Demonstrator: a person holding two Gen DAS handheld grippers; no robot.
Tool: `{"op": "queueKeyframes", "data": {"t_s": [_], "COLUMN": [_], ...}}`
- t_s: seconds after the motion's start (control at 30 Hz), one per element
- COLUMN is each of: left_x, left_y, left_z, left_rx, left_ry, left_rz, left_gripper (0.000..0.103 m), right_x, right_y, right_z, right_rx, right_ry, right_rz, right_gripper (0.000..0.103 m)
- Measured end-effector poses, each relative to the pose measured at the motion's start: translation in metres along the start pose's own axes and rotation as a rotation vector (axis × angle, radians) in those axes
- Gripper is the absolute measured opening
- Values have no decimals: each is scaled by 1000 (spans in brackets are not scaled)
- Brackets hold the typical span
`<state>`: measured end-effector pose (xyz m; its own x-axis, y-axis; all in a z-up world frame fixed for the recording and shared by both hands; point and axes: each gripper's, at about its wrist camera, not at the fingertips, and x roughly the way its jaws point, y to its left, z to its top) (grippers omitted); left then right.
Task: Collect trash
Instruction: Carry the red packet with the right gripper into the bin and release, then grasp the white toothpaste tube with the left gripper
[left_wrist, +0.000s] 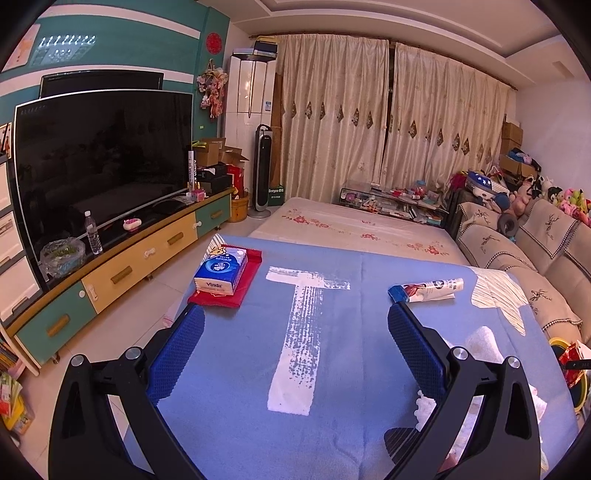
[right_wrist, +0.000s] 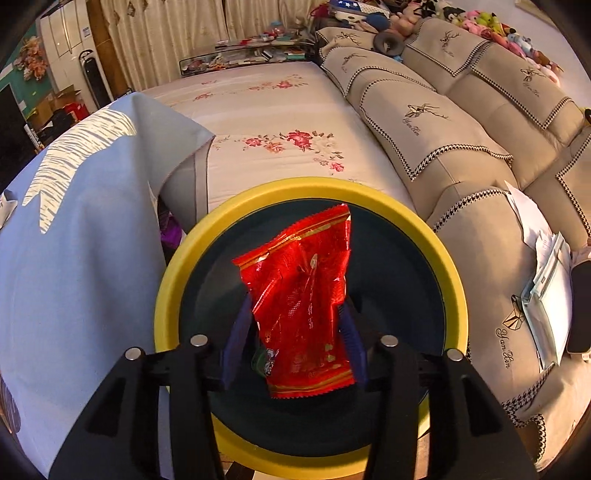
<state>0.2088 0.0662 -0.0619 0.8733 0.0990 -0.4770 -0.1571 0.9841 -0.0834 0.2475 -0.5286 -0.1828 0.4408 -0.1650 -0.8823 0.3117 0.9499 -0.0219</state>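
Note:
My right gripper (right_wrist: 293, 312) is shut on a crinkled red snack wrapper (right_wrist: 301, 295) and holds it over the open mouth of a yellow-rimmed bin (right_wrist: 168, 284) with a dark inside. The bin (left_wrist: 557, 343) and wrapper (left_wrist: 570, 360) also show at the right edge of the left wrist view. My left gripper (left_wrist: 295, 314) is open and empty above the blue cloth (left_wrist: 258, 406) on the table. A white and blue tube wrapper (left_wrist: 426, 290) lies just beyond the right fingertip. White crumpled tissue (left_wrist: 480, 339) lies on the cloth by the right finger.
A Vinda tissue pack (left_wrist: 221, 271) lies on a red packet (left_wrist: 242, 286) at the cloth's far left. A TV cabinet (left_wrist: 122, 266) stands left. A flowered bed (right_wrist: 266, 122) and a beige sofa (right_wrist: 461, 177) with papers (right_wrist: 546, 284) surround the bin.

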Motion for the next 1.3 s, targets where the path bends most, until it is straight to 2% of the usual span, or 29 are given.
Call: {"op": "queueKeyframes", "data": {"t_s": [0.17, 0.2, 0.27, 0.3, 0.33, 0.37, 0.47, 0.57, 0.7, 0.83, 0.93, 1.03, 1.1, 1.2, 1.3], "left_x": [-2, -4, -8, -10, -13, -16, -24, -31, -40, -37, -24, -5, 13, 47, 84], "left_y": [3, 5, 7, 8, 8, 8, 5, 0, -10, -21, -35, -60, -81, -109, -136], "left_z": [5, 6, 9, 10, 11, 12, 15, 17, 29, 48, 68, 85, 89, 91, 85], "left_rx": [-19, -24, -37, -42, -43, -41, -20, 11, 67, 94, 133, 254, 352, 453, 539], "left_ry": [8, 10, 12, 10, 6, 1, -6, -5, -12, 30, 85, 100, 112, 173, 224], "left_rz": [-12, -16, -30, -34, -34, -32, -26, -30, -57, -167, -288, -375, -403, -482, -546], "left_gripper": [98, 98, 98, 98, 98, 98, 98, 98, 98, 98, 98, 98, 98, 97, 88], "right_x": [0, -2, -7, -10, -13, -16, -23, -29, -34, -37, -35, -34, -33, -31, -28], "right_y": [0, 0, -1, -2, -4, -6, -12, -14, -19, -12, -7, -2, 1, 3, 6], "right_z": [-2, -1, -1, -1, -1, -1, -1, -1, -3, -5, -5, -4, -3, -4, -3], "right_rx": [14, 19, 30, 35, 40, 48, 71, 74, 90, 70, 66, 60, 59, 59, 52], "right_ry": [3, 0, -22, -41, -55, -72, -84, -99, -99, -110, -101, -100, -99, -97, -87], "right_rz": [-5, -7, 11, 32, 25, -5, 41, 4, 53, 50, 75, 81, 87, 94, 93], "right_gripper": [47, 51, 62, 72, 83, 85, 86, 86, 86, 87, 87, 87, 87, 87, 87]}}
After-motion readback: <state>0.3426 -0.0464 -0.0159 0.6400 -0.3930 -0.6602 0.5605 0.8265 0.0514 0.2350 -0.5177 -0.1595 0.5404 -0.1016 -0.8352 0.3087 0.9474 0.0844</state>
